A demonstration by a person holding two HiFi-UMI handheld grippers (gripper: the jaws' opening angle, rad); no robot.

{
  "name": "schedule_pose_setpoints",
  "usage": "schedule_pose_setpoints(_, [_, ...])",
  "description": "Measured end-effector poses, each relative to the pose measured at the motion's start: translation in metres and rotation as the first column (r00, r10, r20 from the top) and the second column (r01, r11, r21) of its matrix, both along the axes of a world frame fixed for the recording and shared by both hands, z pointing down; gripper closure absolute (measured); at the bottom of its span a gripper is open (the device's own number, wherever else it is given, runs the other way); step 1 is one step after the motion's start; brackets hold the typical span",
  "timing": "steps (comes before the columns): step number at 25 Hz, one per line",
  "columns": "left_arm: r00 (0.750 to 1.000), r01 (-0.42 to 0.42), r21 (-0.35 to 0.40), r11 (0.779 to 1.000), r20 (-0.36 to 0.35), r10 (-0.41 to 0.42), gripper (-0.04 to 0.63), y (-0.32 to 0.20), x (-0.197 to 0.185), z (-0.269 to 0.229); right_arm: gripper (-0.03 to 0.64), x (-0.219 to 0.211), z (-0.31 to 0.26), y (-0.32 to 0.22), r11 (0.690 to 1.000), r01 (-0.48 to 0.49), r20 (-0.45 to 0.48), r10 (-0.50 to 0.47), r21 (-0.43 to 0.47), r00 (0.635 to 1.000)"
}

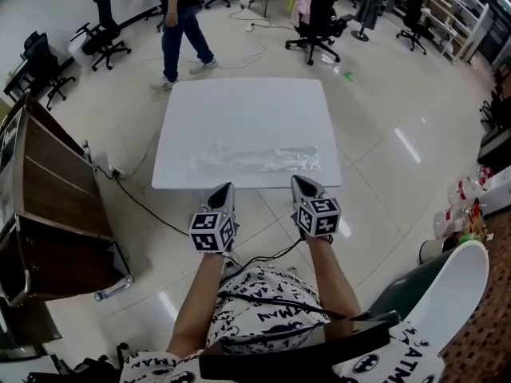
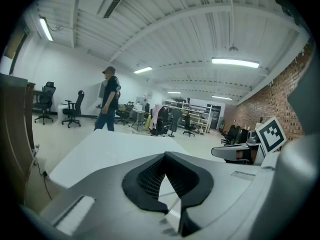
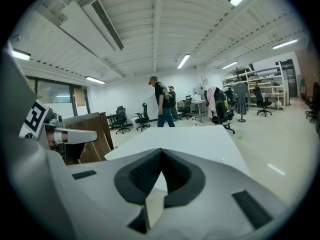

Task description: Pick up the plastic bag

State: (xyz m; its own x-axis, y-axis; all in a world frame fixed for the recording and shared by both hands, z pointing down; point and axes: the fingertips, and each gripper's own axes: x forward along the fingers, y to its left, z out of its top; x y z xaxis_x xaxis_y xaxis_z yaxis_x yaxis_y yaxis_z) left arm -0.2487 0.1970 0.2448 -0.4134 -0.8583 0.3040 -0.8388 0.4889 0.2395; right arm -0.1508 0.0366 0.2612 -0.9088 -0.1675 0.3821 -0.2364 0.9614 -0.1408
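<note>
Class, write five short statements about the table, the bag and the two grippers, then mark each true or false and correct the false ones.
1. The plastic bag lies on the white table. True.
2. The left gripper and the right gripper both have their jaws together. True.
3. The right gripper holds the bag. False: it is empty and the bag lies untouched.
4. The bag lies at the table's far edge. False: it lies near the near edge.
5. A person is beyond the table. True.

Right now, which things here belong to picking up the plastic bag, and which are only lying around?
Belong to the job:
- plastic bag
- white table on which it lies
- left gripper and right gripper, both shut and empty, near the table's edge

Only lying around:
- wooden cabinet
- office chair
- floor cable
- person in the background
</note>
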Motion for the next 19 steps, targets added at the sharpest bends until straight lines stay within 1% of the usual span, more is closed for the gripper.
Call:
schedule_pose_setpoints(5, [1.0, 0.003, -0.006, 1.0, -0.004, -0.003, 0.594, 0.006, 0.0, 0.005, 0.617, 0.003, -0.001, 0.005, 1.0, -0.001, 0.0, 0.001, 0.009, 1.0])
schedule_pose_setpoints(10, [1.0, -0.006, 0.004, 1.0, -0.017, 0.006, 0.594, 0.007, 0.005, 0.007, 0.617, 0.005, 0.0, 0.012, 1.0, 0.005, -0.009, -0.005, 0.027, 1.0])
schedule_pose_setpoints(19, [0.999, -0.013, 0.01, 1.0, -0.036, 0.014, 0.594, 0.005, 0.003, 0.007, 0.617, 0.006, 0.001, 0.011, 1.0, -0.003, -0.019, 0.003, 0.02, 1.0])
